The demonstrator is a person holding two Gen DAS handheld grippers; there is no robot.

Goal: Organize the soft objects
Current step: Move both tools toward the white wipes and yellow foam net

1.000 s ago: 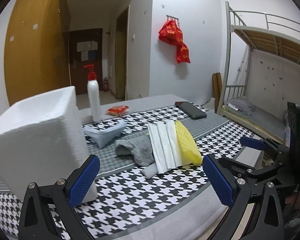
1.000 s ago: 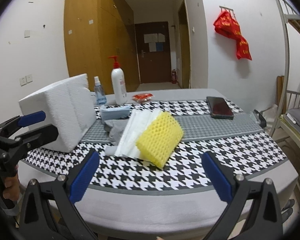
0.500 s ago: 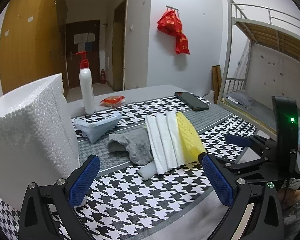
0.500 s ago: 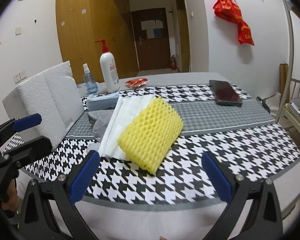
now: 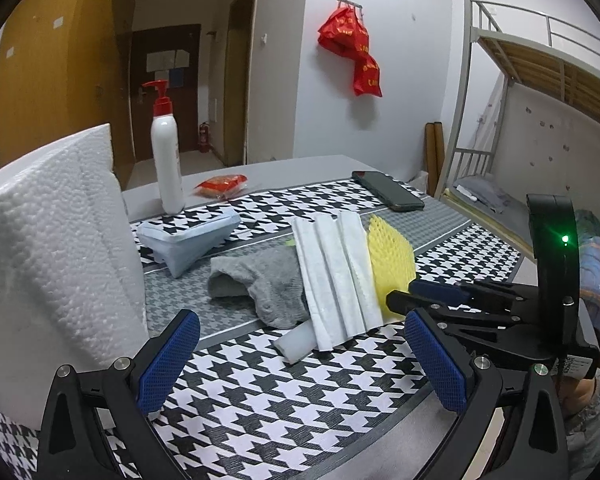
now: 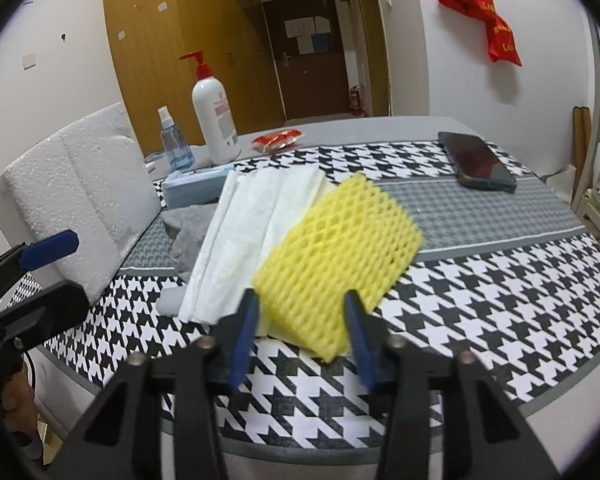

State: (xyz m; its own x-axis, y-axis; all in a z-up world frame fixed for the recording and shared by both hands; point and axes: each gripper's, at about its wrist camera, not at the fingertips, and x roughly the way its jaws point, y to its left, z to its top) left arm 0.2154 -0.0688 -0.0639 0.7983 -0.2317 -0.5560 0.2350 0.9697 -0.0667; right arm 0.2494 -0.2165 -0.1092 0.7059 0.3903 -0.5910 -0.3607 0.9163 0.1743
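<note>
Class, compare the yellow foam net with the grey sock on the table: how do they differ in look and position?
The yellow foam net has an open lattice; the grey sock is plain knit. The net lies on top of the white folded sheets, the sock partly beneath them. The net's corner sits between the closing right gripper; nothing is near the sock. Both are soft and lie on the table.
</note>
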